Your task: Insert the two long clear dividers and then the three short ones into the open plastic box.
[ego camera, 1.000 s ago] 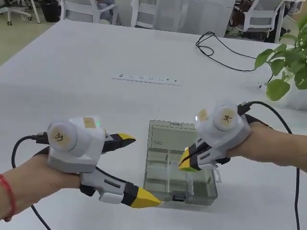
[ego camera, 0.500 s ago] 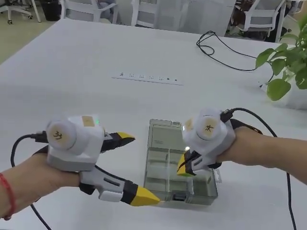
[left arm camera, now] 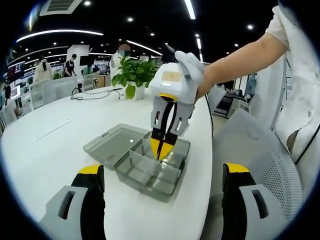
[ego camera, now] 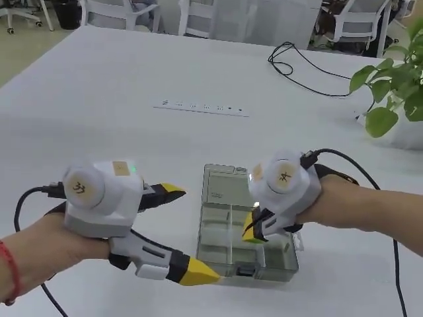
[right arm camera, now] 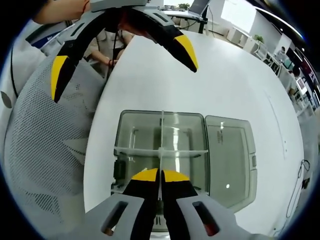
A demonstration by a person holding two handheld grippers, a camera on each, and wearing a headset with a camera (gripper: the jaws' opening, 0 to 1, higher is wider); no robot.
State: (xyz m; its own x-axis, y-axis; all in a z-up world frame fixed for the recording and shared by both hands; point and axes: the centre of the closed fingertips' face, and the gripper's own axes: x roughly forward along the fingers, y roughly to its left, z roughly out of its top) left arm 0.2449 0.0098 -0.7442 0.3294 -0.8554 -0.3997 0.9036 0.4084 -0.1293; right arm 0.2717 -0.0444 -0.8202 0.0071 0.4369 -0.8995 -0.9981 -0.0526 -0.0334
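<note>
The right gripper [right arm camera: 160, 175], fingers clenched on a thin clear plastic divider [right arm camera: 161, 131], points it lengthwise straight ahead into the open transparent plastic box [right arm camera: 136, 134]. The left gripper [ego camera: 188, 232] fingers are released.

- Head view: bright, even diffuse light on the pale grey tabletop [ego camera: 132, 72]; shadows on it are soft and faint, focus sharp.
- Left gripper view: dark ceiling with long white strip lights [left arm camera: 55, 33]; strong fisheye bending toward the edges.
- Right gripper view: 1 small glare spot sits on the clear plastic box [right arm camera: 227, 165] lid; the thin clear plastic divider [right arm camera: 161, 130] barely stands out against reflections.
</note>
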